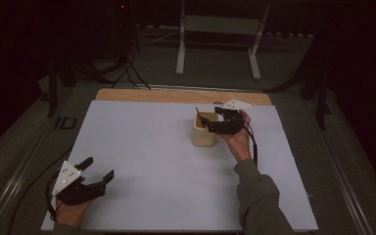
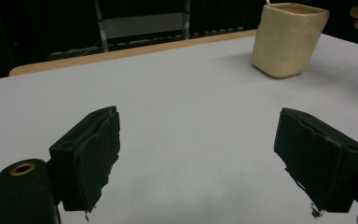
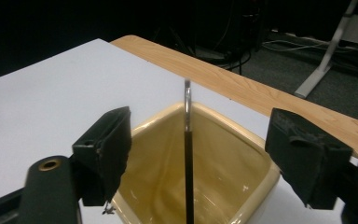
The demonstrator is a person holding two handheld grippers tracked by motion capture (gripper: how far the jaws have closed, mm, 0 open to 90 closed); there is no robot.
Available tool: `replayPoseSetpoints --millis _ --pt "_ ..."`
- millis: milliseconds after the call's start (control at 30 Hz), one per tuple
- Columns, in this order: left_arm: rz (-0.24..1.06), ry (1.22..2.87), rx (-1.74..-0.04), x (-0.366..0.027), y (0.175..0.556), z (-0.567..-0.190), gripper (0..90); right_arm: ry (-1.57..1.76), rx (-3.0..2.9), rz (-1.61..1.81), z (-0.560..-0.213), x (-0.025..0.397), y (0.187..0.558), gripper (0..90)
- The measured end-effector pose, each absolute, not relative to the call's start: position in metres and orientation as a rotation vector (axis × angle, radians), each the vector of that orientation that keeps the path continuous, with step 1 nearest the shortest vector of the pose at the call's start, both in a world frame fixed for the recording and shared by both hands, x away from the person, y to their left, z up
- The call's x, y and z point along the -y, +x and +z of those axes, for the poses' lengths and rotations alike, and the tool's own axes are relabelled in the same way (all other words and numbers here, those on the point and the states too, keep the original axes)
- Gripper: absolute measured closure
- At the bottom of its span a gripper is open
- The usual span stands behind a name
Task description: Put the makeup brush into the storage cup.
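We are hovering the right gripper (image 3: 198, 154), jaws spread wide, over the cream cup (image 1: 204, 129) at table (image 1: 166, 161) centre-right, thin utensil (image 3: 187, 140) standing inside. Best centring jaws on its handle before closing. Left gripper (image 1: 99, 171) is resting released near-left.

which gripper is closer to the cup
Right. The right gripper hangs open just over the cup; the left gripper sits open at the table's near left corner, far from it.

White mat (image 1: 152, 147) on wooden table (image 1: 176, 95)
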State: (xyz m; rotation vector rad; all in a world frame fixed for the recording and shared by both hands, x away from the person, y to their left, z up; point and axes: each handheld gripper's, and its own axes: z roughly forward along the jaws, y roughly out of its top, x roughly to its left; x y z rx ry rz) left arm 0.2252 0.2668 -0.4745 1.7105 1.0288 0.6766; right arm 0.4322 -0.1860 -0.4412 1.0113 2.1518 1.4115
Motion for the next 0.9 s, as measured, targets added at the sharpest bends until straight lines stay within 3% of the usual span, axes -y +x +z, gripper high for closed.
replayPoseSetpoints --millis 267,900 --pt "0.677 1.711 -1.029 -0.267 0.2252 -0.4744 15.4 1.007 -2.157 1.394 -0.4403 0.1864 0.4309 14.6" --pt "0.678 1.711 -1.03 -0.2669 0.2253 -0.4746 15.4 0.986 -2.191 1.369 -0.4339 0.1908 0.4278 12.5"
